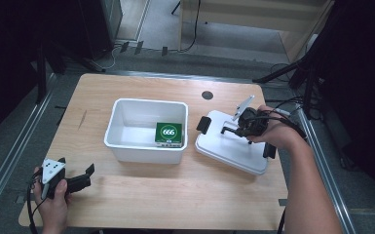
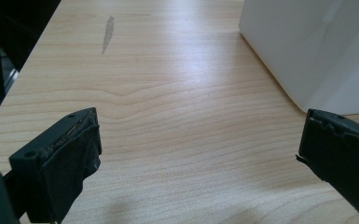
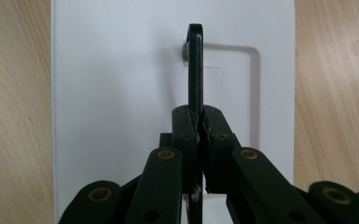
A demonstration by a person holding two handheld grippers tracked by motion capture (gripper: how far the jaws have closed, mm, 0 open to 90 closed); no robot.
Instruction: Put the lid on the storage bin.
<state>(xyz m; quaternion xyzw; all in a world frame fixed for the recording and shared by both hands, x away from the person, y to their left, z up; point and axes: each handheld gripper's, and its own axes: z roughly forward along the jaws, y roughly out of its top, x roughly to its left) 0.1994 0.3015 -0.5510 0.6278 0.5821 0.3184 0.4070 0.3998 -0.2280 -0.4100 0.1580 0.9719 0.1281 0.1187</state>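
We hold the white lid (image 1: 231, 146), lying on the table (image 1: 141, 195) beside the open bin (image 1: 146, 131), by its black handle (image 3: 195, 65); right gripper (image 3: 198, 123) clenched there. Rigid, light, smooth plastic: grip the handle centrally

You had one legible mark: "666" in white on the green box (image 1: 168, 133) inside the white bin (image 1: 126, 141).

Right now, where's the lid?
High view: the lid lies flat on the table's right side, just right of the bin, with the right gripper shut on its handle.
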